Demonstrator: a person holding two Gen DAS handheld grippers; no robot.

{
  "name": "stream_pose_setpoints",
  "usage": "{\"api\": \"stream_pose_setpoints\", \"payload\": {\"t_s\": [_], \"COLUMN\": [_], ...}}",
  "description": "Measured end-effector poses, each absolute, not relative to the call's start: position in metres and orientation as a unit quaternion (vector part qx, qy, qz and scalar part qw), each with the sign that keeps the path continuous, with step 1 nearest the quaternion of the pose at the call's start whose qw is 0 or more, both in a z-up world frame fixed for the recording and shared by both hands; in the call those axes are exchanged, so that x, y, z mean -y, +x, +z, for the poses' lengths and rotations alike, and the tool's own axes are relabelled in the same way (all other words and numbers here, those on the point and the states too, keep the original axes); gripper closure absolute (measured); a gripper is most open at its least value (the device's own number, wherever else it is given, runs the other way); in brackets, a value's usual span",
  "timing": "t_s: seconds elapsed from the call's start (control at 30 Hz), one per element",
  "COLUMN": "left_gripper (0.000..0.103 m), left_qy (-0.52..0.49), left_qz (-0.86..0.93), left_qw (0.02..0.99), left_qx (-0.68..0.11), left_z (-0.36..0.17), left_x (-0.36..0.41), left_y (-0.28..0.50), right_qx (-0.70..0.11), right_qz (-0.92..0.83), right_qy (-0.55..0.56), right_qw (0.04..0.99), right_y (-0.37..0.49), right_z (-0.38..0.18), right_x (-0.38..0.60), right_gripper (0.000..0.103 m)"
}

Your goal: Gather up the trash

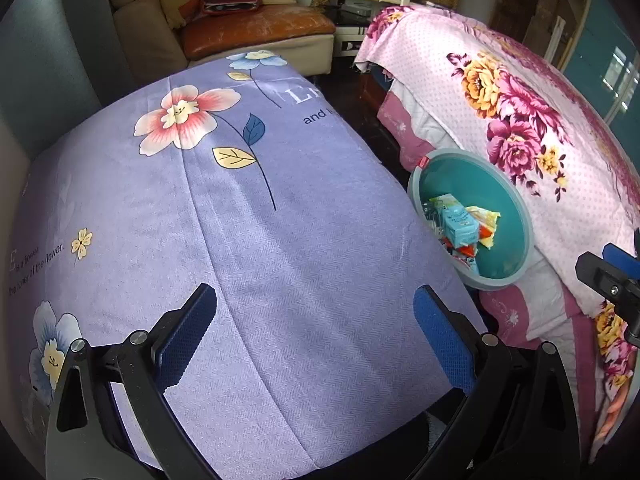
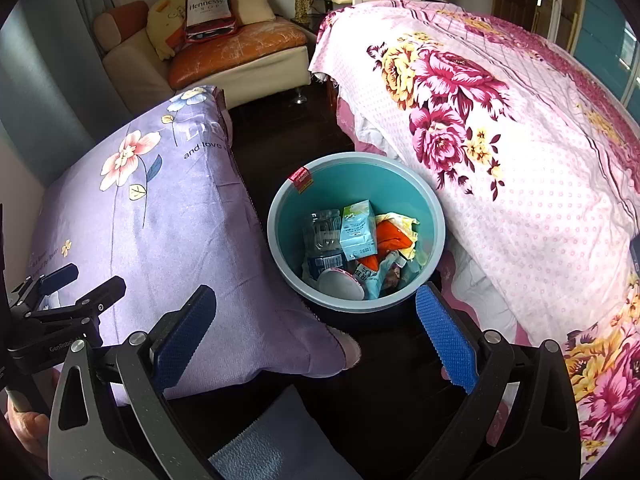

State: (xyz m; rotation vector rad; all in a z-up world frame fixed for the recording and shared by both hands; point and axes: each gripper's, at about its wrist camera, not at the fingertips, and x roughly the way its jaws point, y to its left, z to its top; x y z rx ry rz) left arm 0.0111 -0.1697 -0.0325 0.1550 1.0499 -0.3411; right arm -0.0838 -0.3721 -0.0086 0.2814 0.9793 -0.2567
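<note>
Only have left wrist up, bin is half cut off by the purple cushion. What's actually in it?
Observer: Right wrist looks straight into the teal bin. A crushed clear bottle lies on the cushion side, which your view hides.
Operator: Anything near the front rim?
Observer: A white lidded cup on its side, beside the light blue carton.
Operator: Right tongs carrying anything?
Observer: No. The right tongs are wide open and empty, nearer than the bin.
Operator: Left?
Observer: The left tongs show from the side over the purple cushion, open, nothing in them.
</note>
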Motion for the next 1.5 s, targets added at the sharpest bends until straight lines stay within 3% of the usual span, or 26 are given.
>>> {"api": "stream_pose_setpoints", "payload": {"t_s": [1.5], "left_gripper": [0.004], "left_qy": [0.081], "left_qz": [-0.148], "left_qw": [0.862], "left_qx": [-0.478], "left_z": [-0.046], "left_x": [0.159], "left_y": [0.018], "right_qx": [-0.499], "right_qz": [-0.126], "right_qy": [0.136], "right_qw": [0.847], "right_y": [-0.066], "right_z": [-0.044], "right_x": [0.37], "right_gripper": [0.007]}}
